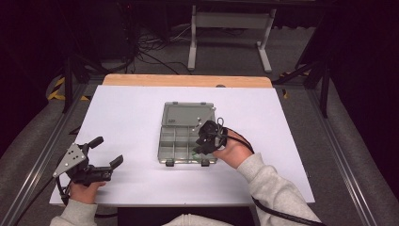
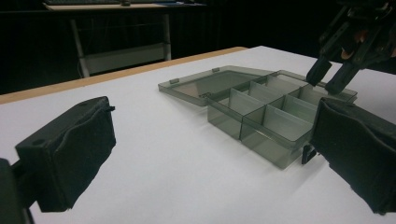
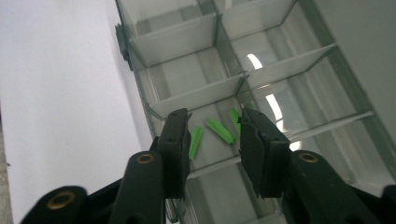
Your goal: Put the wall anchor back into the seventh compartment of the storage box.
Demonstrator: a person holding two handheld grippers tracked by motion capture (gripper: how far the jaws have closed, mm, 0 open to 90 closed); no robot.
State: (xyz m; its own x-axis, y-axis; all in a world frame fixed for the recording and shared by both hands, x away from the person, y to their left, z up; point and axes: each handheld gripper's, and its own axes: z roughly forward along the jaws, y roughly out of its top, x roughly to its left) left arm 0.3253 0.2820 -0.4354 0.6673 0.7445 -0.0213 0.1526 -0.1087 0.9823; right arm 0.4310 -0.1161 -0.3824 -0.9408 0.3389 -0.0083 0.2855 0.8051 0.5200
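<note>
A smoky clear compartment box (image 1: 163, 141) lies mid-table, its lid (image 1: 187, 114) folded flat behind it. My right gripper (image 1: 200, 147) hangs over the box's near right corner. In the right gripper view it (image 3: 215, 116) is open, with its jaws on either side of three small green sticks (image 3: 220, 131) that lie loose in one compartment. Nothing is between its pads. My left gripper (image 1: 108, 150) rests at the table's front left, wide open and empty. The left gripper view looks at the box (image 2: 275, 123) and the right gripper (image 2: 334, 77) between its own pads (image 2: 70, 149).
A white sheet (image 1: 127, 117) covers the table, and a wooden edge (image 1: 188, 80) shows at the back. Beyond the table stand a white desk frame (image 1: 230, 28) and floor cables (image 1: 150, 47). Metal rails (image 1: 42, 155) run along both sides.
</note>
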